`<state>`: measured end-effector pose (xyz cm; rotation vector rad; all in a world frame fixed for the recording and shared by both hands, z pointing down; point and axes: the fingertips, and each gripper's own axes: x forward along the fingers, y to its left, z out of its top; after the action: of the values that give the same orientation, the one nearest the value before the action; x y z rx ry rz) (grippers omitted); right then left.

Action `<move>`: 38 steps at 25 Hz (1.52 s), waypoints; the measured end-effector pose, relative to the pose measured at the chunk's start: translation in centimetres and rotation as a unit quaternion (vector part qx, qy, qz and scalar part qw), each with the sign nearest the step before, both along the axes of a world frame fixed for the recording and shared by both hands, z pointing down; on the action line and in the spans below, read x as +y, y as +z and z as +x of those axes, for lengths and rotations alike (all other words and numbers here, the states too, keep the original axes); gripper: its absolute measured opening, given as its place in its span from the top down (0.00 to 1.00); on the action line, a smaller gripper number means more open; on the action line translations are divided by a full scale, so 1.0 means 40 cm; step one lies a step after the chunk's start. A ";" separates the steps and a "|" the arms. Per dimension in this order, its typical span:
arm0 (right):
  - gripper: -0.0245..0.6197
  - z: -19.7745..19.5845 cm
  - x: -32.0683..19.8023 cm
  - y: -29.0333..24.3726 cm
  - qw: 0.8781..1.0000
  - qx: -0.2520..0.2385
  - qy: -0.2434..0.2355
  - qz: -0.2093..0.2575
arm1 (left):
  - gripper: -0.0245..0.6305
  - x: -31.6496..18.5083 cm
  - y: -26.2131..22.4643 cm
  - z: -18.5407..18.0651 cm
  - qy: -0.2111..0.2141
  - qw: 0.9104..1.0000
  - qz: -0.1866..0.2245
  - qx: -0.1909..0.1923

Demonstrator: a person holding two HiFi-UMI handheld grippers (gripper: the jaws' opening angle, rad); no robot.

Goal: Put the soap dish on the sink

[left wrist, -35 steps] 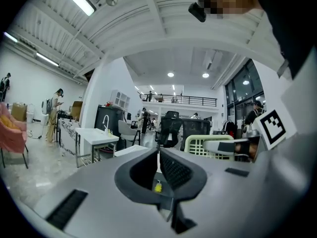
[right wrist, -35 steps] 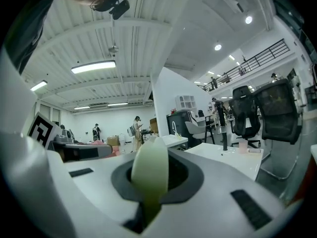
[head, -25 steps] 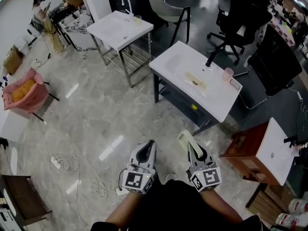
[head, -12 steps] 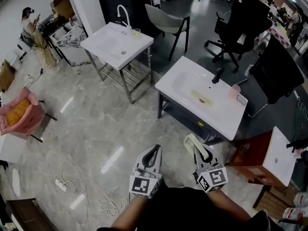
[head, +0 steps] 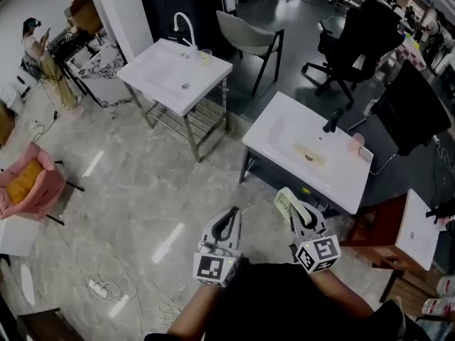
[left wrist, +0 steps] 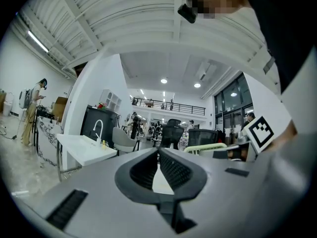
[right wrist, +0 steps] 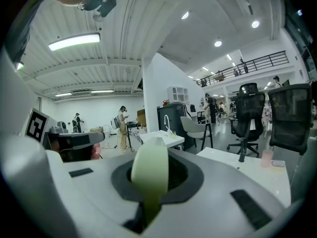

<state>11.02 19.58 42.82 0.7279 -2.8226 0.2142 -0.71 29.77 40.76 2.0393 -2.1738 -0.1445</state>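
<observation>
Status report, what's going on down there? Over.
Right hand-held gripper shut on soap dish. Left hand-held gripper shut, empty. Sink just ahead, nothing in between.

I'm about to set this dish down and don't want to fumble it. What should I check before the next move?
1. Right gripper clamped on soap dish: ok.
2. Left gripper empty, jaws together: ok.
3. Dish over the sink: not ok, short of its near edge.
4. Bare rim to land on: ok.
5. Pink cup and black faucet clear of the near rim: ok.
</observation>
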 end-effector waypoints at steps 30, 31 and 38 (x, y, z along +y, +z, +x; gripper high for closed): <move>0.95 -0.233 -0.049 0.106 0.999 0.008 -0.012 -0.040 | 0.94 -0.035 0.109 -0.229 -0.023 0.999 -0.033 0.028; 0.95 -0.235 -0.068 0.097 0.999 0.000 -0.010 -0.038 | 0.94 -0.056 0.106 -0.226 -0.019 0.999 -0.036 0.027; 0.95 -0.220 -0.248 0.100 0.999 -0.019 0.032 -0.040 | 0.94 -0.256 0.093 -0.230 0.019 0.999 -0.046 0.007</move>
<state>2.24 9.65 46.82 0.8047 -2.8093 0.3533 -9.92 19.54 44.48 2.0216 -2.0914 -0.0532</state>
